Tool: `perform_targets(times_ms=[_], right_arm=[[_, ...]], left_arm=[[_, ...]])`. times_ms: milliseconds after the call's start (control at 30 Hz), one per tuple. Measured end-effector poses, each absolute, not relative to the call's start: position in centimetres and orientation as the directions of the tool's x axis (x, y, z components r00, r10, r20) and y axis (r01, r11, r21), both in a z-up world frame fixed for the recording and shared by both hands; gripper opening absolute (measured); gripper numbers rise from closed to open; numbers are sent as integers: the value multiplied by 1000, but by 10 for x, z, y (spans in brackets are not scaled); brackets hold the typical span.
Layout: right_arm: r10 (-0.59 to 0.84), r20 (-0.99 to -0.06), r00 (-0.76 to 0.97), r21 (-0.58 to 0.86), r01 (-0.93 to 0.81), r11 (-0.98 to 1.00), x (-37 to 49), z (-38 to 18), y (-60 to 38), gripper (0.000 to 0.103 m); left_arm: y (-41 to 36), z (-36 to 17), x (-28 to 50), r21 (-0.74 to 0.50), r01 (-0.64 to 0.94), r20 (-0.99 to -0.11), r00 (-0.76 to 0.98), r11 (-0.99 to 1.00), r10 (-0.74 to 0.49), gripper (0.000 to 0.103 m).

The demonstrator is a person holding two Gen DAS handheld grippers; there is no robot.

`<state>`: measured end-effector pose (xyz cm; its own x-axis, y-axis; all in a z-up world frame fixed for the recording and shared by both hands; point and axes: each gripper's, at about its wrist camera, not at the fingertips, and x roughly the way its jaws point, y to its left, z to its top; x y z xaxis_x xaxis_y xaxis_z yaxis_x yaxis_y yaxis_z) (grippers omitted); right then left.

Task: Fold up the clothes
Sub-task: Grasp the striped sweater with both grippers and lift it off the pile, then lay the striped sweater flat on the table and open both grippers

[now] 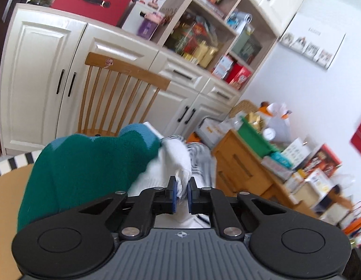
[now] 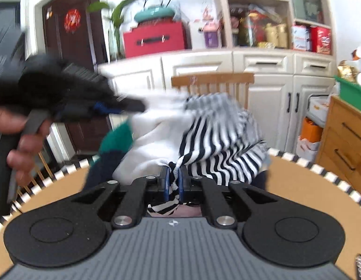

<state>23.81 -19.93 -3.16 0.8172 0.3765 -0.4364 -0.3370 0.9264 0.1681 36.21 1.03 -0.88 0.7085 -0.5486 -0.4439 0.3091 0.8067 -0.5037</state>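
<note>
1. Your left gripper [image 1: 182, 187] is pinching a white knit edge of the garment [image 1: 171, 163] — fingers nearly closed on the cloth.
2. Your right gripper [image 2: 173, 179] is clamping the striped hem [image 2: 217, 149] the same way, fingers narrow.
3. The garment is hanging bunched between both grippers, above the round table [image 2: 297, 179], with the green part [image 1: 87, 163] trailing towards your left.
4. Its held edge is running gripper to gripper — judging from this, spreading your hands apart should straighten it.

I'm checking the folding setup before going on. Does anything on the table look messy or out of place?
Yes: the clothes sit in one rumpled heap, green, white and striped fabric tangled together, nothing laid flat. Both the left gripper and right gripper pinch its edges.
</note>
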Motion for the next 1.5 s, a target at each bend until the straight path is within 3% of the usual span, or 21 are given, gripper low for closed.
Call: perform_targets(times_ms=[367,533,633,700,800,867,1000,1133,1167,1200,1233,1267,1367,1500], right_arm=[[509,-287,812,332,-413,848,43,118,-298,8],[602,-177,779,466,-472,748,-20,199,-347,7],[638,-98,764,409,-553,726,-42,249,-354,8],[650,-76,756,370,-584,723,-40,269,-357,8],[647,-99,756,386,-570,725,-8,272,-364,7],[619,-180,764,400,-518,756,34,245,-362,7],[421,-438,794,286,-321,903,114,121,-343,6],[341,-614,712,186,-290,939,123,-2,-326,12],[350,-636,687,173,-315,933,113,-23,-323,17],[359,-656,663,162,-341,926,104,-42,-320,20],[372,-664,649,149,-372,916,98,-55,-315,33],[384,-671,635,137,-402,905,92,-67,-311,40],[415,-692,590,102,-490,866,75,-103,-298,38],[449,-672,589,44,-573,818,92,-114,-266,38]], left_arm=[[76,121,108,-535,499,-263,669,682,-695,9],[99,200,15,-575,586,-115,633,570,-766,9],[96,245,-18,-575,634,-23,619,516,-785,9],[86,265,-25,-569,632,-8,636,527,-772,9],[69,261,-3,-596,547,-78,689,588,-720,9],[55,239,23,-605,464,-162,724,647,-671,9],[16,107,113,-532,217,-452,745,818,-491,9],[-5,-14,146,-289,19,-697,681,957,-224,15],[-1,-23,137,-271,20,-707,674,962,-213,19],[3,-31,127,-252,22,-716,668,967,-202,32],[8,-40,118,-234,24,-726,661,972,-191,45],[12,-47,107,-214,27,-732,657,976,-179,48],[20,-42,68,-134,80,-707,690,988,-152,60],[16,-51,30,-36,168,-730,668,985,-141,61]])
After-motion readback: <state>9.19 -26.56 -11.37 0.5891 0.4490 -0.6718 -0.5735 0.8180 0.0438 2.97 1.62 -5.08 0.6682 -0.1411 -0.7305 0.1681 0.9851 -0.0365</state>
